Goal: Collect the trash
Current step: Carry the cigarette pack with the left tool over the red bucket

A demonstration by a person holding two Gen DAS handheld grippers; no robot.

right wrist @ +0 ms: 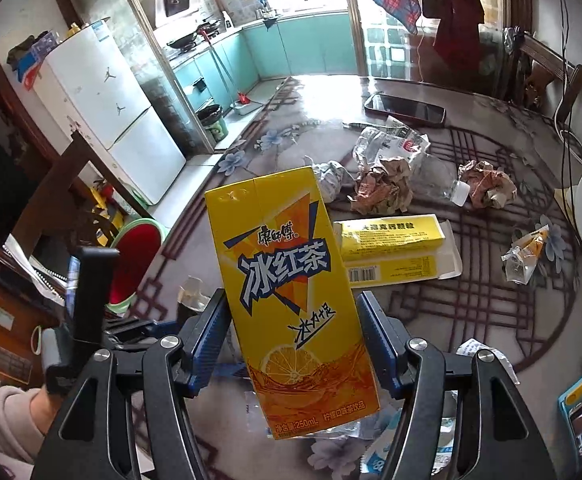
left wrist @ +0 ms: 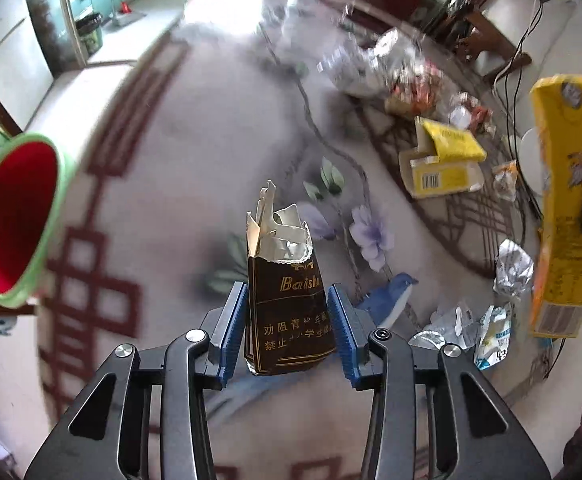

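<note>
Left gripper (left wrist: 287, 332): jaws narrowed onto a torn brown cigarette pack (left wrist: 289, 300), held upright between them, above the surface (left wrist: 171, 208). Right gripper (right wrist: 291, 344): jaws half-spread, clamping a yellow tea carton (right wrist: 291, 300). Red bin (left wrist: 15, 220) off left of left jaws.

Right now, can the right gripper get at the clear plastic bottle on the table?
Probably not: the right gripper is shut on the iced tea carton, so its jaws are full, though the clear plastic bottle lies unobstructed.
</note>
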